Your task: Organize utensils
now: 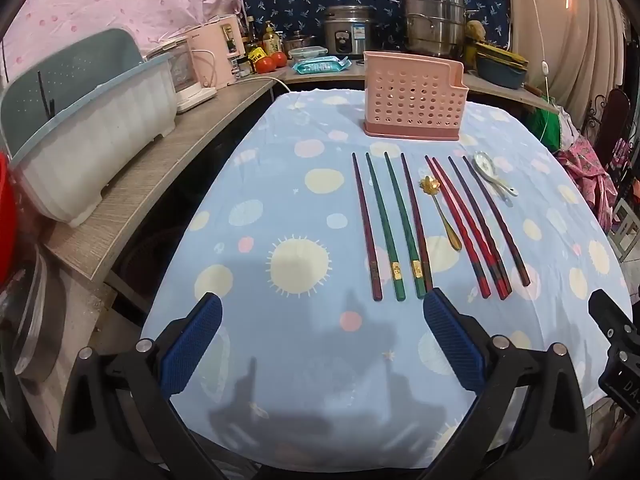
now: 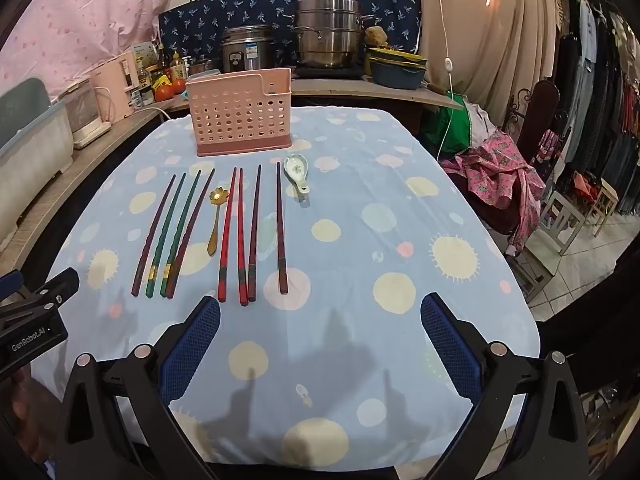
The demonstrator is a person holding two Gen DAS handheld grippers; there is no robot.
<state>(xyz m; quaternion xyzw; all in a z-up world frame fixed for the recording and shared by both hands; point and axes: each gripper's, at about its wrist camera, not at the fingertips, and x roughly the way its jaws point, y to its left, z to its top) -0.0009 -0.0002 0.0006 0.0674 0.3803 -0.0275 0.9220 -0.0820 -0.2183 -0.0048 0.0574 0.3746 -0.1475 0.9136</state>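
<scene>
A pink perforated utensil holder (image 1: 415,98) (image 2: 242,114) stands at the far end of the table. In front of it lie several chopsticks in a row: dark purple and green ones (image 1: 390,226) (image 2: 172,236) on the left, red and dark ones (image 1: 468,224) (image 2: 250,236) on the right. A gold flower spoon (image 1: 440,210) (image 2: 215,216) lies between the two groups. A white ceramic spoon (image 1: 492,172) (image 2: 297,172) lies at the right end. My left gripper (image 1: 322,308) and my right gripper (image 2: 320,308) are open and empty, above the near part of the table.
The table carries a blue dotted cloth (image 1: 280,200) (image 2: 400,240). A dish rack (image 1: 88,140) and appliances stand on the counter at the left. Pots (image 2: 328,32) and a rice cooker (image 1: 348,32) stand behind. A chair with clothes (image 2: 516,160) is at the right.
</scene>
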